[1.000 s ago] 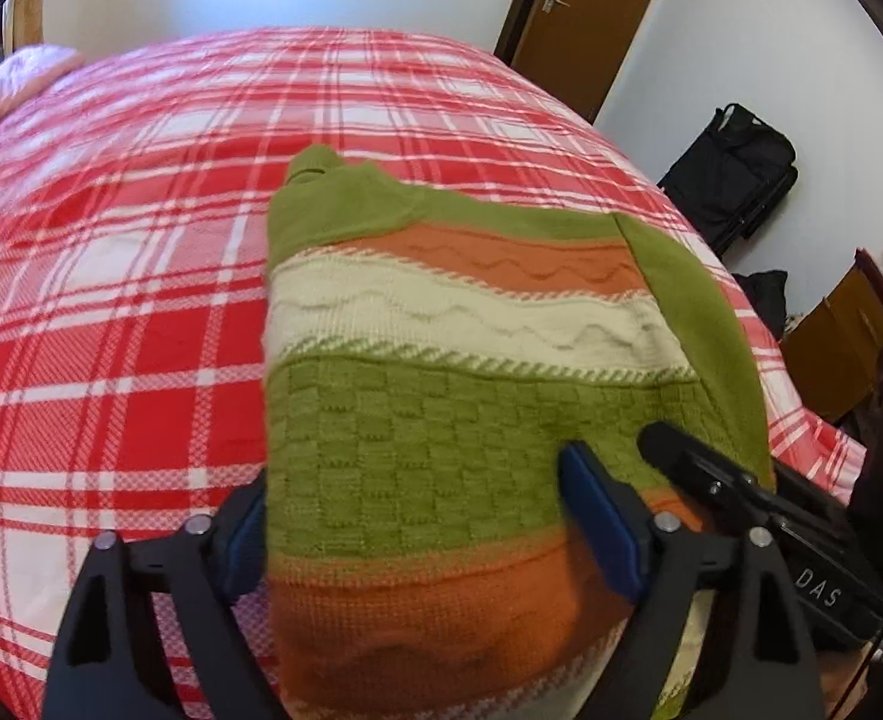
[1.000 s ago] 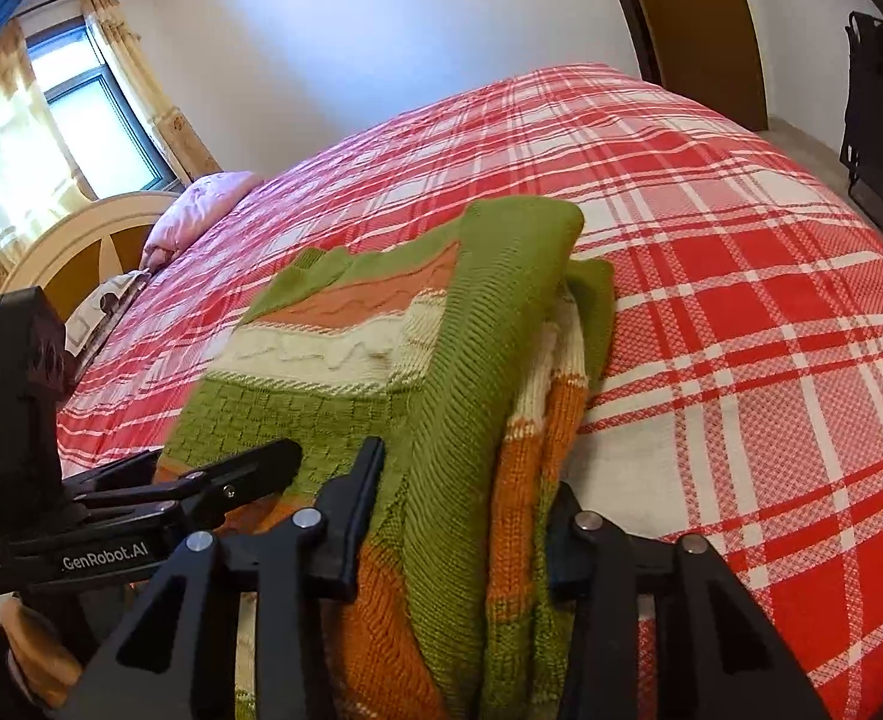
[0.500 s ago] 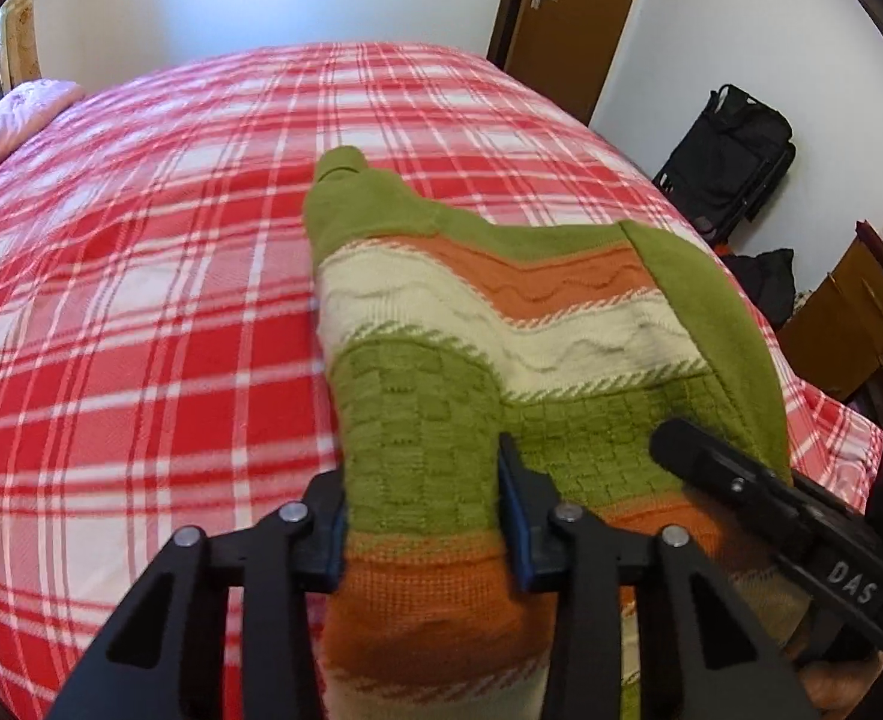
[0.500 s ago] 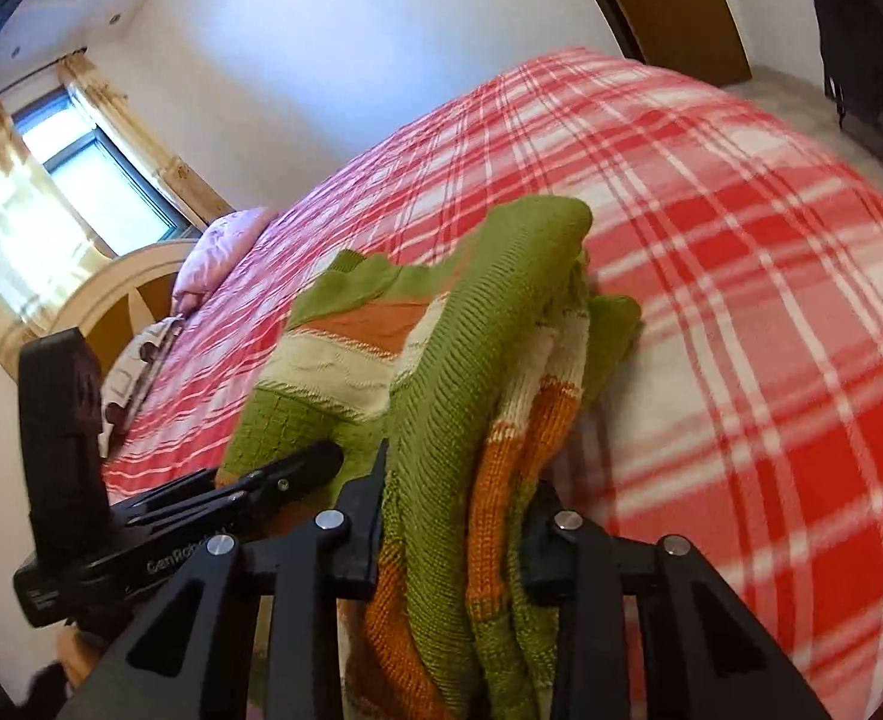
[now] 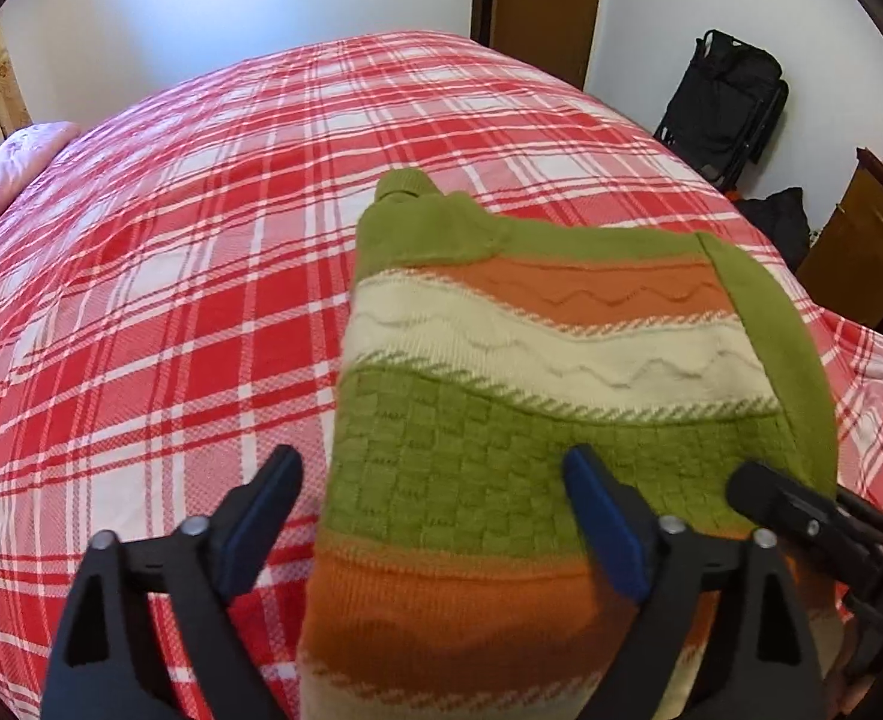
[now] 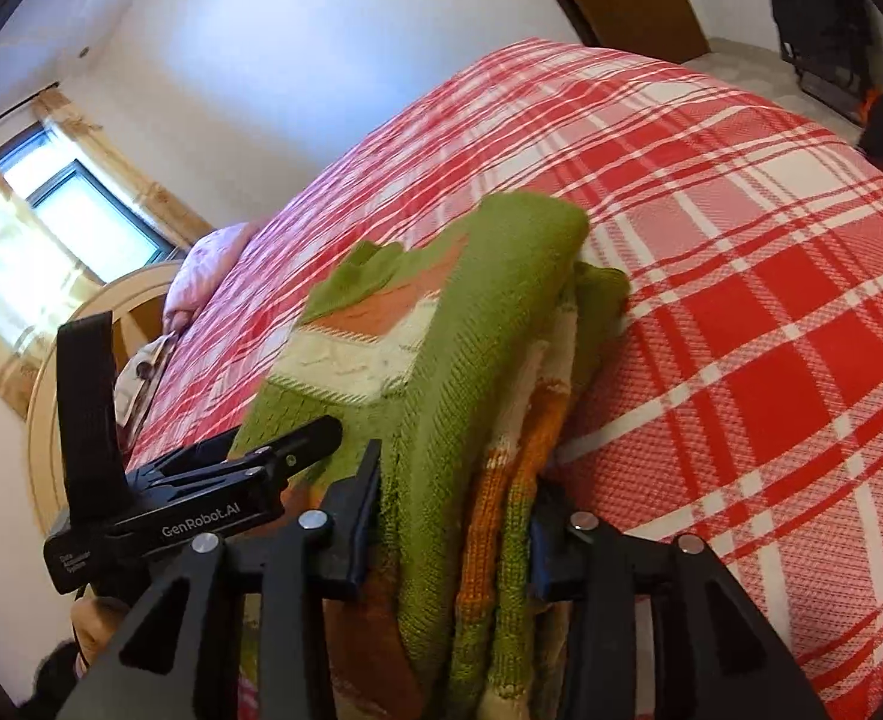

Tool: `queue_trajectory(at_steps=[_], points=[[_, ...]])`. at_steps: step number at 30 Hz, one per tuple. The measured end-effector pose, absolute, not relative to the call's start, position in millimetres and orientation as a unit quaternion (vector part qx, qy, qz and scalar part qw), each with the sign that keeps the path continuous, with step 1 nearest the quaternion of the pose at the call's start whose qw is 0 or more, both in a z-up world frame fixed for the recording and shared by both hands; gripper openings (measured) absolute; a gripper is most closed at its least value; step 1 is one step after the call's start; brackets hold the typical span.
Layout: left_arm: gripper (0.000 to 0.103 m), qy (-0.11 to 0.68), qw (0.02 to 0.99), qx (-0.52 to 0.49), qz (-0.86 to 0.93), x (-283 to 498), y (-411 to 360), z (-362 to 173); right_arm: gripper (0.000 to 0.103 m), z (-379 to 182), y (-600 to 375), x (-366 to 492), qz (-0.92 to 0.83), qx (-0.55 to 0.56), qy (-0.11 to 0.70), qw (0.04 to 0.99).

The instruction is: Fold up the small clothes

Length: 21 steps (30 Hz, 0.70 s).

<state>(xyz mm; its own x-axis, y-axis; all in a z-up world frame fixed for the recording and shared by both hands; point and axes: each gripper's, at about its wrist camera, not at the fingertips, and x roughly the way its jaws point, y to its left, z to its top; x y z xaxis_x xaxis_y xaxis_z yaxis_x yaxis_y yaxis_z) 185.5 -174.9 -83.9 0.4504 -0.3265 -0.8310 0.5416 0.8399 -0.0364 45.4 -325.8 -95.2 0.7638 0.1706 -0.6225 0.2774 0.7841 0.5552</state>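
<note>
On the red plaid bedspread [image 5: 171, 276], the left gripper [image 5: 435, 516] has its fingers spread wide apart, one off the sweater's left edge over the bedspread and the other over its green band, holding nothing. The folded striped sweater [image 5: 549, 372] lies near the bed's near edge. To the right, the right gripper [image 6: 453, 516] is clamped on the sweater's bunched right edge.
</note>
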Motion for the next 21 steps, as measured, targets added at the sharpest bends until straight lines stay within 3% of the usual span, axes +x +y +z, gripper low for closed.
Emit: queue_trajectory(at_steps=[2, 7, 9, 10, 11, 15, 17, 19, 21], points=[[0.103, 0.466, 0.84, 0.11, -0.255, 192, -173, -87, 0.063, -99, -328, 45, -0.053, 0.324, 0.343, 0.88], [0.101, 0.498, 0.823, 0.057, -0.268, 206, -170, -99, 0.066, -108, -330, 62, -0.046, 0.32, 0.343, 0.882], [0.089, 0.497, 0.818, 0.045, -0.285, 205, -172, -99, 0.066, -107, -329, 70, -0.04, 0.313, 0.349, 0.882], [0.08, 0.495, 0.816, 0.042, -0.295, 203, -173, -98, 0.055, -107, -326, 73, -0.038, 0.306, 0.354, 0.883], [0.079, 0.491, 0.819, 0.049, -0.293, 200, -175, -96, 0.039, -107, -323, 74, -0.032, 0.3, 0.358, 0.884], [0.062, 0.475, 0.827, 0.057, -0.295, 191, -176, -89, 0.033, -100, -313, 72, -0.027, 0.289, 0.352, 0.89], [0.041, 0.465, 0.832, 0.04, -0.299, 188, -166, -83, 0.033, -90, -305, 65, -0.028, 0.275, 0.338, 0.9], [0.032, 0.455, 0.835, 0.016, -0.31, 183, -156, -73, 0.032, -78, -293, 59, -0.033, 0.243, 0.329, 0.912], [0.031, 0.45, 0.837, 0.009, -0.312, 177, -151, -66, 0.032, -65, -279, 51, -0.033, 0.209, 0.319, 0.924]])
